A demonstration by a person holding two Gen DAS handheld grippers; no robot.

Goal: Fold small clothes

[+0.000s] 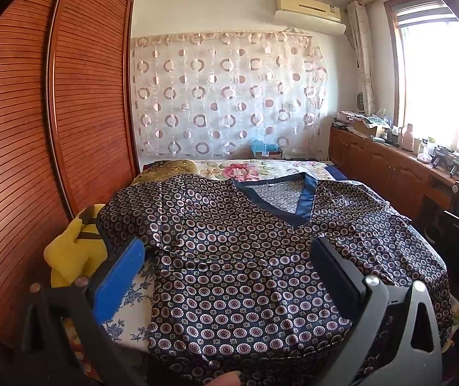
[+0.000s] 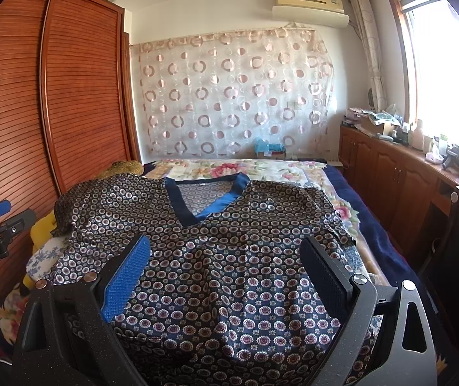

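Two grippers hover above the near end of the bed [image 2: 387,225], and both stand released, jaws spread wide with nothing between them; the left gripper [image 1: 229,267] looks along the left half of the garment, the right gripper [image 2: 226,270] along the middle and right. A patterned V-neck top [image 2: 229,257] lies face up and spread over the bed, collar [image 2: 210,199] toward the far end, hem at the near edge under the tools; its left sleeve [image 1: 139,212] drapes toward the bed's left edge beside a yellow plush toy [image 1: 75,251], its right sleeve [image 1: 383,218] reaches toward the right edge.

Judging from the layout, no fold is made yet, and the step in hand is likely the first grasp. The cloth looks glossy and slippery, so each pinch should take a good bite of fabric, not just the hem's rim; the left gripper would do well at the left sleeve or shoulder seam, the right one low on the same side, so that the side panel turns over as one straight line toward the middle. Wrinkles near the left sleeve are worth smoothing first; lifting low and laying down slowly should keep the satin from sliding off the bed's near edge.
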